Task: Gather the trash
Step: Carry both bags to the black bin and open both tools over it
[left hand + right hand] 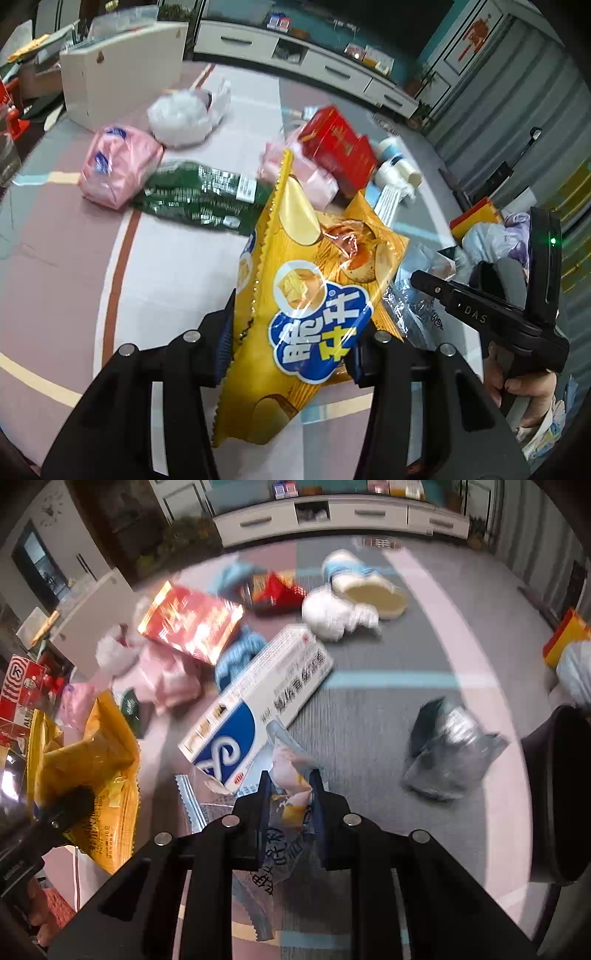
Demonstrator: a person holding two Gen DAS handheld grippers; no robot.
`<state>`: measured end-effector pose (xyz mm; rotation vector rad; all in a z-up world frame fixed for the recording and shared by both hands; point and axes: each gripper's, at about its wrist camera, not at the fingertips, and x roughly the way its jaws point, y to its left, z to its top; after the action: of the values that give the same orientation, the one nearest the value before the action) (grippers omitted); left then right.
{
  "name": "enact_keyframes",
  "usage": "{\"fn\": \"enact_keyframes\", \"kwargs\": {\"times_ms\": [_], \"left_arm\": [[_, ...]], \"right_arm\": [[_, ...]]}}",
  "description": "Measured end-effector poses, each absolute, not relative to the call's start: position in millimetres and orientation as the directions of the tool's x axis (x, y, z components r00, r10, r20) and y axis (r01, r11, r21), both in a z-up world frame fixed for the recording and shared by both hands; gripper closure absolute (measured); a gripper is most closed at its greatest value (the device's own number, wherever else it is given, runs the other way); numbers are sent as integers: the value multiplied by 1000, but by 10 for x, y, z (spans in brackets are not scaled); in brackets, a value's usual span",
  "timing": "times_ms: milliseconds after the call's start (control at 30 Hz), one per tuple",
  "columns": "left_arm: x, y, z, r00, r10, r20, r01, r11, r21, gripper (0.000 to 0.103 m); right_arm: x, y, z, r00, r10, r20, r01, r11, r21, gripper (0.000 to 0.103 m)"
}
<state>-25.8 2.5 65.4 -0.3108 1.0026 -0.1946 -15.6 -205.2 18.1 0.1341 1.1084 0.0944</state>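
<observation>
My left gripper (291,343) is shut on a yellow chip bag (306,280) and holds it above the floor mat; the same bag shows at the left of the right wrist view (88,760). My right gripper (291,794) is shut on a crumpled clear snack wrapper (288,812) with pale print. The right gripper body shows in the left wrist view (498,310) with the person's hand under it. Trash lies scattered ahead: a white and blue box (258,701), a red box (338,147) (192,624), a green wrapper (203,195), pink packs (118,166).
A black bin (561,794) stands at the right edge. A crumpled grey plastic bag (450,753), white tissue wads (332,613) and a slipper (373,590) lie on the mat. A white cabinet (122,70) and a long TV stand (332,513) line the far side.
</observation>
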Motion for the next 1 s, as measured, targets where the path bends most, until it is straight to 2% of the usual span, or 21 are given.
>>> {"fn": "enact_keyframes", "kwargs": {"times_ms": [100,367,667,1000], "left_arm": [[-329,17,808,561,-303,-770,28,937,-349,54],[-342,-327,1158,604,-317,-731,95,940,-329,54],[-213,-1322,1469,619,-404,-673,249,914,-320,54],[-35,-2512,1452,561,-456,-691,389,882,-267,54]], "right_arm": [[-216,-2102,392,485,183,-855,-24,980,196,82],[-296,-2495,975,638,165,-752,29,971,238,82],[-524,-3270,1292,728,25,-685,197,950,244,82],[-846,-4161,1328,720,-173,-672,423,877,228,82]]}}
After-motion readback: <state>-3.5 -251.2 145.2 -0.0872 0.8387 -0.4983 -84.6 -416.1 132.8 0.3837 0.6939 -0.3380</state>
